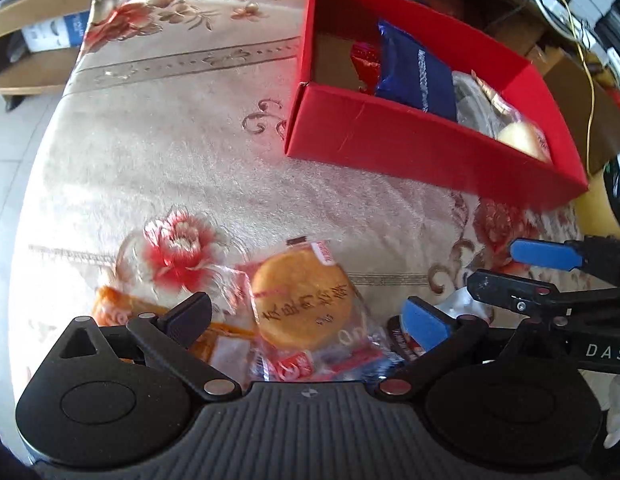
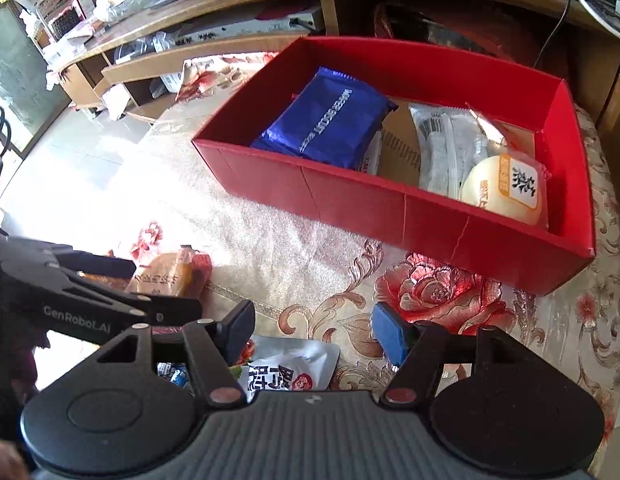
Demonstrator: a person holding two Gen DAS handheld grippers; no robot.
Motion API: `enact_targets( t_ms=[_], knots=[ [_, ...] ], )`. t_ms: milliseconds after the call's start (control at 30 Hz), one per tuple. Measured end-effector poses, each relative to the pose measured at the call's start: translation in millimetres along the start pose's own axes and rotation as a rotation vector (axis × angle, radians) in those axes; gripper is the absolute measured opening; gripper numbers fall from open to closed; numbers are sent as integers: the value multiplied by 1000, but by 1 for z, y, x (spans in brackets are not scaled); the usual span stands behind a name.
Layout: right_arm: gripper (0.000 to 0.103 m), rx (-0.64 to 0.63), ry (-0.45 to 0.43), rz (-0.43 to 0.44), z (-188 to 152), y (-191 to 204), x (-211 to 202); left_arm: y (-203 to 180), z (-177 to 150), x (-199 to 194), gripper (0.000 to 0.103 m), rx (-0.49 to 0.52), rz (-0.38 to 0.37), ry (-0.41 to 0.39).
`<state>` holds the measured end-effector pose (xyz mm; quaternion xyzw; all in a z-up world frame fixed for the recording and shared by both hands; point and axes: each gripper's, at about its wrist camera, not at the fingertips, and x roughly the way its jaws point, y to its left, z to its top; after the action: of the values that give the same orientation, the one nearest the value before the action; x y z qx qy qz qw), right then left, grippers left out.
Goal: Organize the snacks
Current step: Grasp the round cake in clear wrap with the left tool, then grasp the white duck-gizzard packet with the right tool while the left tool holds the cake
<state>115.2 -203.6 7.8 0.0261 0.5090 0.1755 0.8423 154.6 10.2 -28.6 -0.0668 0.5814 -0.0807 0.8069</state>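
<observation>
the left tool (image 1: 306, 318) is spread wide over a round cake packet (image 1: 304, 304) at lower centre, ungripped; the right tool (image 2: 312, 330) is held half-open, empty, above a white pouch (image 2: 290, 368); the red box (image 2: 390, 204) is seen upper right on the desk (image 1: 170, 152).

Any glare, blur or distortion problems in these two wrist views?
Left wrist: fisheye bends the red box; the tablecloth looks soft and washed out by daylight. Right wrist: floor blown out by glare; the box's contents stay readable.

Left gripper (image 1: 306, 316): black linkage arms, silver pivot screws, ribbed grey housing, blue finger pad, white "GenRoboAI" lettering. Right gripper (image 2: 310, 330): identical build; its arm carries white lettering reading "DAS".
</observation>
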Motion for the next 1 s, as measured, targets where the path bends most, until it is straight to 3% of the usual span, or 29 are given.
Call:
enact_targets(
  t_ms=[200,300,400,533,733,867,1000],
  knots=[
    [61,18,-37,-5,3,-6,-12,-8,1,4,101,-69,38,0],
    [62,30,-50,-11,2,-12,-18,-16,-1,13,95,-50,95,-20],
    [62,35,-47,-13,-1,-15,-22,-22,-1,13,79,-13,141,-46],
    [62,33,-31,1,-11,-15,-29,-19,2,6,65,-4,94,-53],
    [62,91,33,34,-40,-14,-36,-21,-2,7,64,33,29,-67],
    [62,184,127,173,-56,-9,-22,-13,0,5,64,-2,-24,-79],
    [62,261,181,210,-55,-4,2,-9,3,-2,64,-26,-70,-98]
  ],
)
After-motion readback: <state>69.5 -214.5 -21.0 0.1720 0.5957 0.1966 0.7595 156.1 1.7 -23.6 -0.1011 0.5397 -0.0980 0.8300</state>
